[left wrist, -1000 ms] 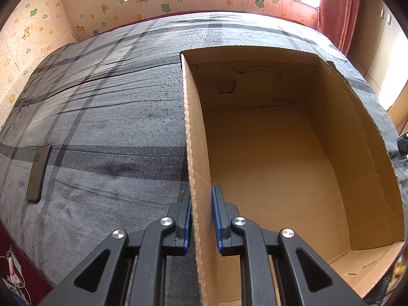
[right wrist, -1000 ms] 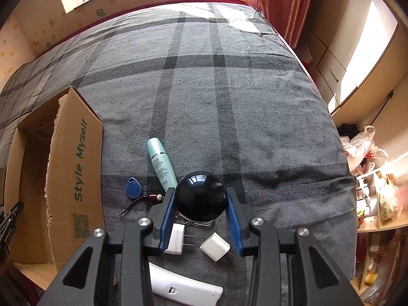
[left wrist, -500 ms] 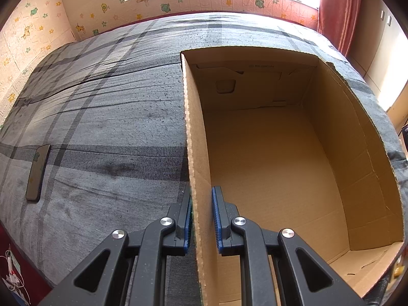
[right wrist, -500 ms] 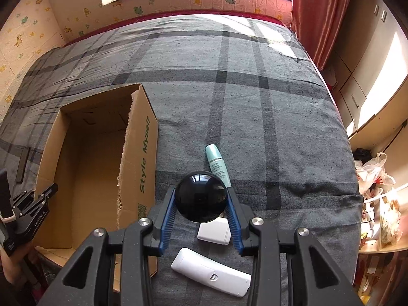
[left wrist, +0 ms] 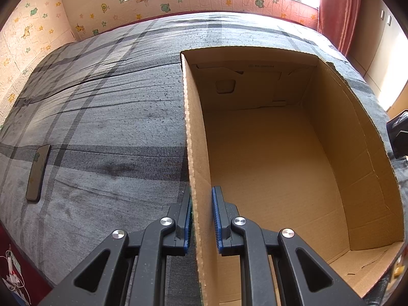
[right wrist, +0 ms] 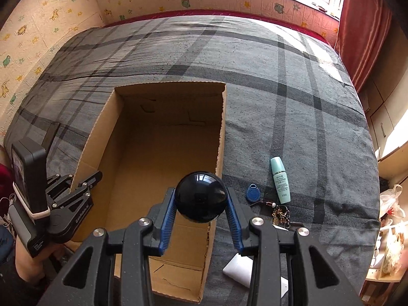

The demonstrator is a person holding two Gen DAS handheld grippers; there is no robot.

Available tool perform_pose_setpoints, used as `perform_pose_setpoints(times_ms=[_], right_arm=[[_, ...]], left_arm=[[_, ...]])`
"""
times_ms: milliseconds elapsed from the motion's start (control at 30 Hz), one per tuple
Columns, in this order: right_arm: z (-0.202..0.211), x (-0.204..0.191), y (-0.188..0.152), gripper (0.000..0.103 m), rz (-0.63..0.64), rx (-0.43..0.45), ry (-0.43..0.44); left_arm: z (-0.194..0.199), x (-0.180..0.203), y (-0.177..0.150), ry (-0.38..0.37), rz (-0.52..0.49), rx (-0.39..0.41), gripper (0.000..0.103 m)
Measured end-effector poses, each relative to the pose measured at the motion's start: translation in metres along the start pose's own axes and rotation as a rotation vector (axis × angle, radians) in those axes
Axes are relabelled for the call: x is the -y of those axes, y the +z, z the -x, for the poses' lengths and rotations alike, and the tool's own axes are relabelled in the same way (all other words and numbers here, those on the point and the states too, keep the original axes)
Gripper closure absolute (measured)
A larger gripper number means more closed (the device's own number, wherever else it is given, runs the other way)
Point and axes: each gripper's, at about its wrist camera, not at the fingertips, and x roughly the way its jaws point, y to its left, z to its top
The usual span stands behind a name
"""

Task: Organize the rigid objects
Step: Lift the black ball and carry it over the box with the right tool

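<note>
left gripper point(left wrist: 201, 216) clamps box wall point(left wrist: 197, 153) | right gripper point(right wrist: 201, 204) grips black ball point(right wrist: 201, 196)

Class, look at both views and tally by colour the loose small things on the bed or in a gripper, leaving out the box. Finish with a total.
Black: 2, the ball in the right hand-held gripper and the phone
Blue: 1, the key tag
Pale green: 1, the bottle
White: 1, the remote
Total: 5
</note>
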Motion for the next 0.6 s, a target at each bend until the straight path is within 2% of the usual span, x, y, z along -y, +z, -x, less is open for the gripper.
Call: perform_pose_setpoints(times_ms=[233,600], right_arm=[[-0.020,-0.027,0.005,0.063,0.058,-0.024,0.001],[-0.075,-0.048,0.006,0.063,0.081,-0.110,0.001]], left_arm=[[0.000,0.000,0.001,-0.001,0.000,-0.002,0.088],[-0.001,0.001,0.000,0.003,-0.003,-0.002,0.087]])
